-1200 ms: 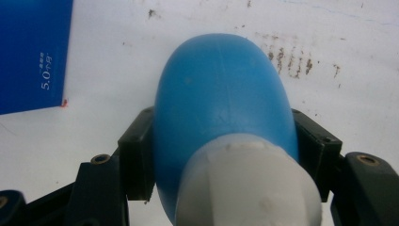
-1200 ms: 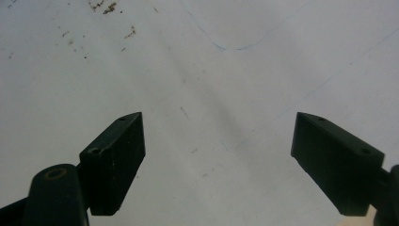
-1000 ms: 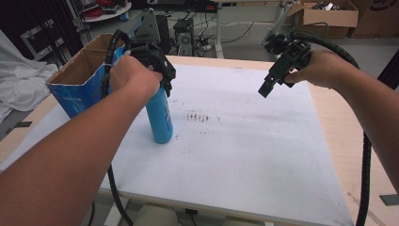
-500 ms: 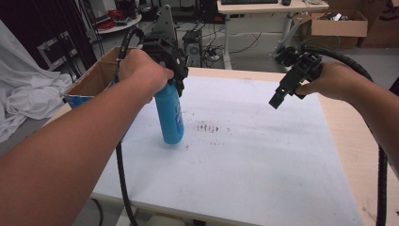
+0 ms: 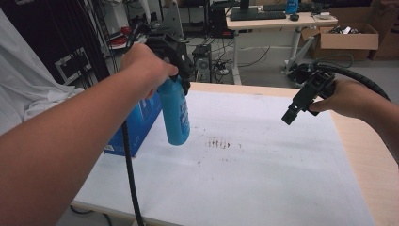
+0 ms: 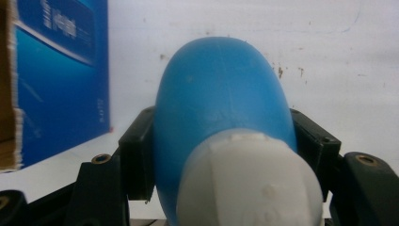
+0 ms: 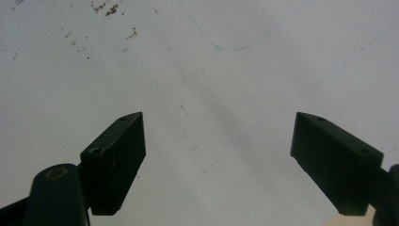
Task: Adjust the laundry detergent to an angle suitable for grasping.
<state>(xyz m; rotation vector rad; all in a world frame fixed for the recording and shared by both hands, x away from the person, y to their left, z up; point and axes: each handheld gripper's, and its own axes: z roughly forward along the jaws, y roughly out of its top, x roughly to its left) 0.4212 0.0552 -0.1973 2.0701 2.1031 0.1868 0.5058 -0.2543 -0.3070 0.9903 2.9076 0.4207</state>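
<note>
The blue carton (image 5: 136, 123) stands at the surface's (image 5: 263, 188) left edge. Beside it, the left tool (image 5: 181, 77), clamped on the blue bottle (image 5: 175, 113) near its white cap (image 6: 249, 183), has lifted it clear since a second ago, ready for carrying. The right tool (image 5: 291, 114) hovers, jaws apart and empty.

The blue bottle (image 6: 221, 99) looks like smooth, matt plastic with a white plastic cap (image 6: 249, 181). The desk (image 5: 263, 174) wears stained white paper; the box (image 5: 136, 127) is glossy printed cardboard.
</note>
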